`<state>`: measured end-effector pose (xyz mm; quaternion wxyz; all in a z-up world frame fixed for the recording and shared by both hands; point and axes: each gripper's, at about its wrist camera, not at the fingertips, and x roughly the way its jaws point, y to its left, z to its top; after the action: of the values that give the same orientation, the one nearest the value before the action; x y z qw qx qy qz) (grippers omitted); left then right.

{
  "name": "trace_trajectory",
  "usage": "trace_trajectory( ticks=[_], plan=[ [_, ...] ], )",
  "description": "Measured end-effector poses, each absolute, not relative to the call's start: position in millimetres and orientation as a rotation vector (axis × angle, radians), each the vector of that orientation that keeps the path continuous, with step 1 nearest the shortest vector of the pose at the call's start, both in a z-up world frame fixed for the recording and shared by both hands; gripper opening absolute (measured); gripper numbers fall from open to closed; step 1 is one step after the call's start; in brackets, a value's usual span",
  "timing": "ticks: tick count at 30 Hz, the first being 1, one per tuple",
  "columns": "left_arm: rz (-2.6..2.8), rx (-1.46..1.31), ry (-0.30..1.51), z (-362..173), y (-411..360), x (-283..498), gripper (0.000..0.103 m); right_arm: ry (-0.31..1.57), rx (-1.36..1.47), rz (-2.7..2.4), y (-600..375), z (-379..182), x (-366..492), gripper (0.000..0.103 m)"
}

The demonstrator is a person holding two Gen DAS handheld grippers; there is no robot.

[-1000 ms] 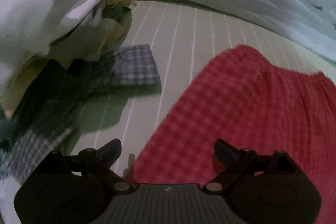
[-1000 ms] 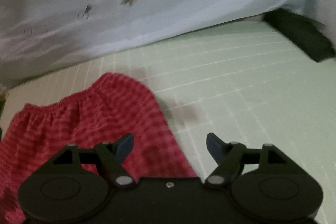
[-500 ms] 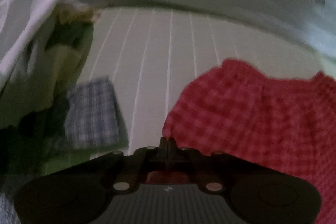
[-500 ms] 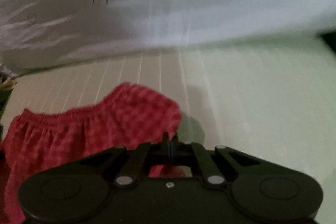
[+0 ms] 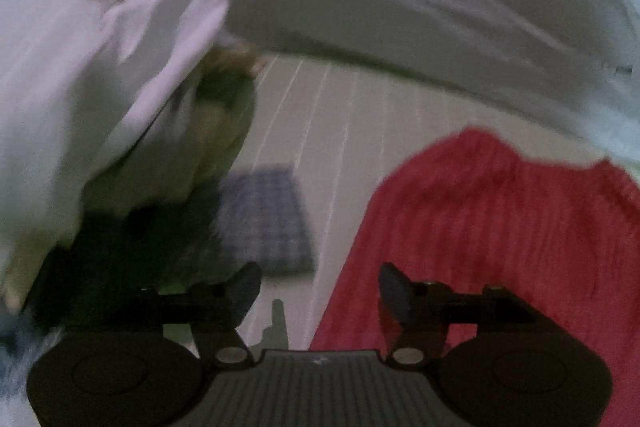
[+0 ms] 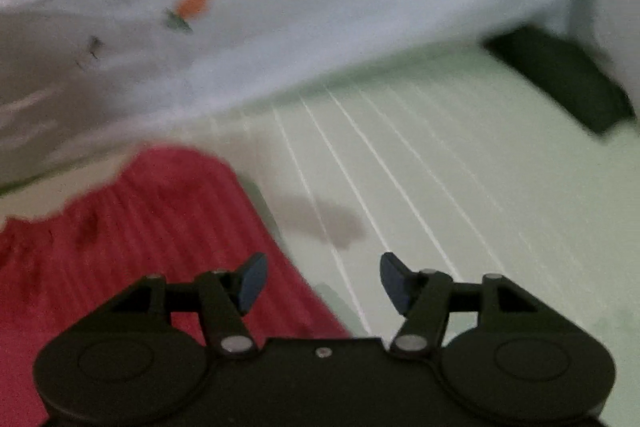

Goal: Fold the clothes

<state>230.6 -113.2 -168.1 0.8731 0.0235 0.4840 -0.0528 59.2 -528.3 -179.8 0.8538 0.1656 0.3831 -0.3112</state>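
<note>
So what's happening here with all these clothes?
A person is folding laundry on a pale green striped mat, with a handheld gripper in each hand. Both the left gripper and the right gripper have their jaws open and hold nothing. Red checked shorts lie flat between them. A heap of unfolded clothes waits to the left, with a folded blue plaid piece beside it.

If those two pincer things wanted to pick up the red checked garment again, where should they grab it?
Probably at its two near corners, one per gripper. The red checked garment lies flat on the striped sheet, its gathered waistband on the far side. The left gripper sits over its left edge, the right gripper over its right edge, both open, so coming down from above suits each.
</note>
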Motion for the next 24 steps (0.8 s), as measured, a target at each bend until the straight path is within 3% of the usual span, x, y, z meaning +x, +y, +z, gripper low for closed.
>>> trace_trajectory(
  ticks=[7,8,11,16,17,19,21,24],
  plan=[
    [-0.07,0.03,1.098,-175.2,-84.1,189.0,0.068,0.873,0.378,-0.69,-516.1,-201.1,10.5,0.062],
    [-0.066,0.025,1.108,-175.9,-81.1,184.0,0.068,0.874,0.373,-0.682,-513.2,-200.3,8.4,0.053],
    [-0.062,0.002,1.119,-177.3,-75.6,178.3,0.068,0.921,0.352,-0.612,-508.1,-193.0,9.8,0.002],
    [-0.059,-0.038,1.131,-179.5,-67.4,171.4,0.068,0.852,0.396,-0.764,-511.8,-171.3,-18.9,0.002],
    [-0.059,-0.046,1.134,-179.9,-65.7,170.0,0.068,0.876,0.409,-0.792,-514.0,-174.7,-24.0,0.005],
    [-0.067,-0.066,1.141,-181.4,-64.0,167.1,0.068,0.92,0.402,-0.829,-513.2,-179.0,-31.2,0.022],
    [-0.101,-0.074,1.144,-183.4,-68.4,162.8,0.068,0.921,0.373,-0.849,-505.4,-176.5,-37.4,0.06],
    [-0.146,-0.066,1.147,-186.1,-77.2,155.2,0.068,0.851,0.387,-0.858,-493.1,-165.6,-52.7,0.087]
  ],
)
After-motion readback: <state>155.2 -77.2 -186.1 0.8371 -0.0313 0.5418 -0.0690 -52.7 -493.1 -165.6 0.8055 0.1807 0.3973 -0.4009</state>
